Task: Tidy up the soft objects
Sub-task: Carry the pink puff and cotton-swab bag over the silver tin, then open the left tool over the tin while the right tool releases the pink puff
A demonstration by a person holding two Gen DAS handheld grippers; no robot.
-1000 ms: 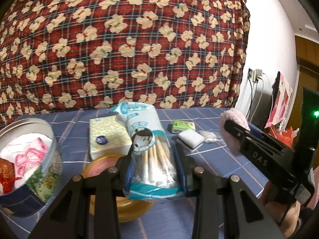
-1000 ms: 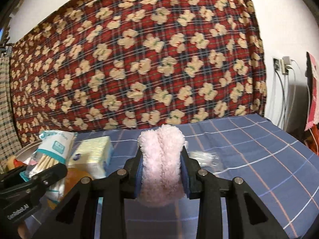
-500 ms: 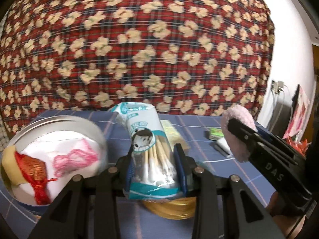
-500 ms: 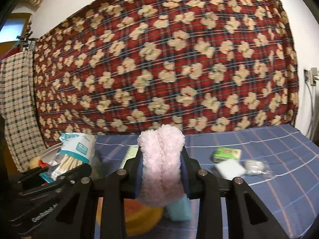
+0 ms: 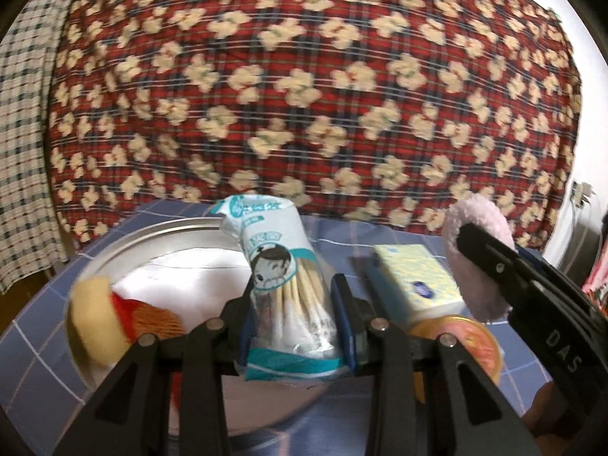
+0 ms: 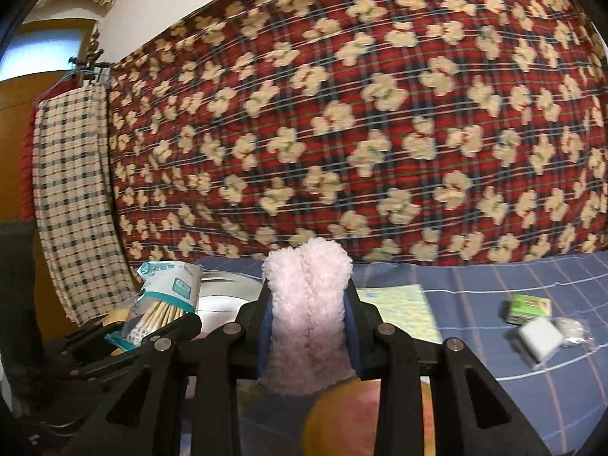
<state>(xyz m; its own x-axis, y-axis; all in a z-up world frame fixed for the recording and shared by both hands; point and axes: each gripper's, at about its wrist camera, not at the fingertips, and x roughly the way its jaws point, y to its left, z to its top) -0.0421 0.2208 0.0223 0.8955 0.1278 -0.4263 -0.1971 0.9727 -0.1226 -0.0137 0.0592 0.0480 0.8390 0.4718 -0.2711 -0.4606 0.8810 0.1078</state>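
Note:
My left gripper (image 5: 294, 323) is shut on a bag of cotton swabs (image 5: 283, 285), held above a round metal tin (image 5: 159, 233). The tin holds white cloth (image 5: 190, 277) and a yellow and red soft item (image 5: 102, 323). My right gripper (image 6: 307, 326) is shut on a fluffy pink pad (image 6: 307, 304); in the left wrist view the same fluffy pink pad (image 5: 478, 258) hangs at the right, over a yellow tissue pack (image 5: 414, 277). The right wrist view shows the cotton swab bag (image 6: 163, 307) and the tin (image 6: 228, 285) at lower left.
A blue checked cloth (image 6: 494, 304) covers the table. A gold round lid (image 5: 463, 342) lies beside the tin. A green box (image 6: 528, 306), a white block (image 6: 539, 338) and a small clear bag (image 6: 573, 330) lie at the right. A red flowered blanket (image 6: 342, 133) hangs behind.
Both grippers have swept left across the table, keeping their loads. The tin has come from the far left to directly under the left gripper; the green box and white block have slid right.

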